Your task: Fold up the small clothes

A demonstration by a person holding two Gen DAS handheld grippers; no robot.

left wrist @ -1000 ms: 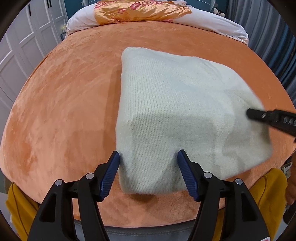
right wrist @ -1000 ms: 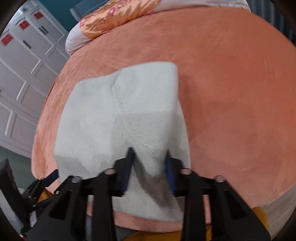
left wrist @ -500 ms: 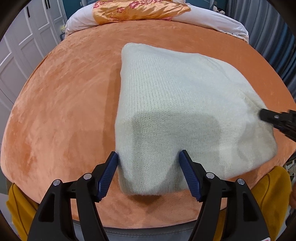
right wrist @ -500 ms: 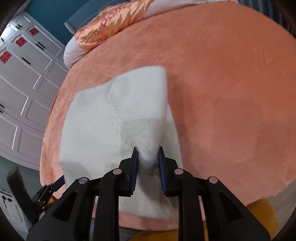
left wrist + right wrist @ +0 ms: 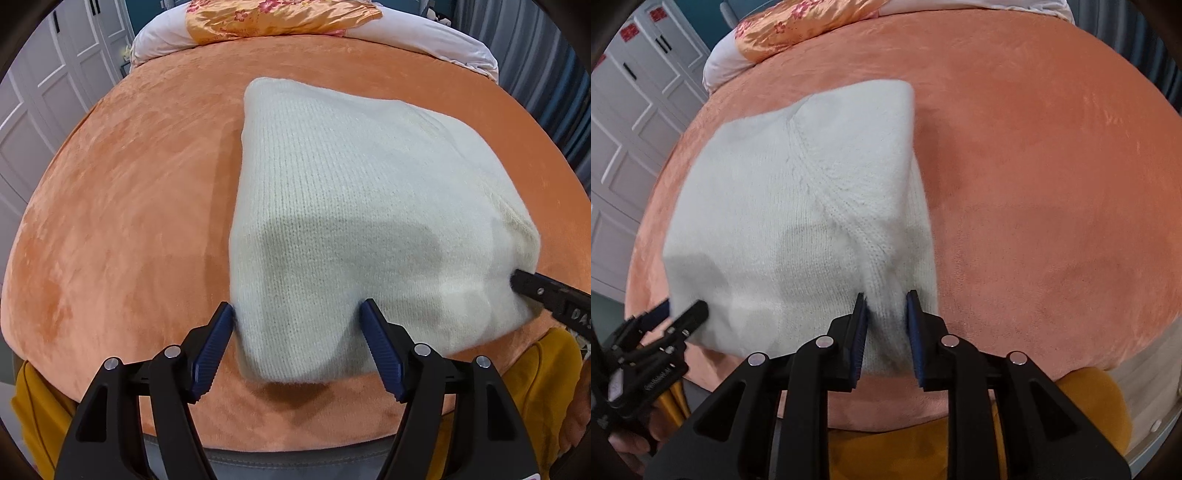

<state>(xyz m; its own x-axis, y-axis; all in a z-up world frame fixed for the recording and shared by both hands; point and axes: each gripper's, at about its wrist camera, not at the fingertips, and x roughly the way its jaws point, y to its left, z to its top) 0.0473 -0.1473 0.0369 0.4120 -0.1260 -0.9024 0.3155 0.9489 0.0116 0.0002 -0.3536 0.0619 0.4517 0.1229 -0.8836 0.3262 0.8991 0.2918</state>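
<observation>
A folded white knit garment (image 5: pixel 351 206) lies flat on the orange plush bedspread (image 5: pixel 129 206). My left gripper (image 5: pixel 297 314) stands open astride the garment's near left corner, with the knit lying loose between its blue pads (image 5: pixel 214 343). My right gripper (image 5: pixel 886 306) is shut on a raised pinch of knit at the garment's near right edge, where a seam (image 5: pixel 827 195) runs down into its jaws. One black finger of the right gripper (image 5: pixel 535 290) shows at the garment's right corner in the left wrist view. The left gripper (image 5: pixel 679 310) shows at the lower left of the right wrist view.
A flowered orange pillow (image 5: pixel 280 14) and white bedding (image 5: pixel 424 33) lie at the far end of the bed. White cupboard doors (image 5: pixel 624 122) stand to the left, dark curtains (image 5: pixel 546 74) to the right. A person's yellow clothing (image 5: pixel 1086 398) is at the bed's near edge.
My right gripper has slid down toward the garment's near right corner and narrowed its jaws onto a pinch of knit. The left gripper has stayed in place, its jaws slightly wider.
</observation>
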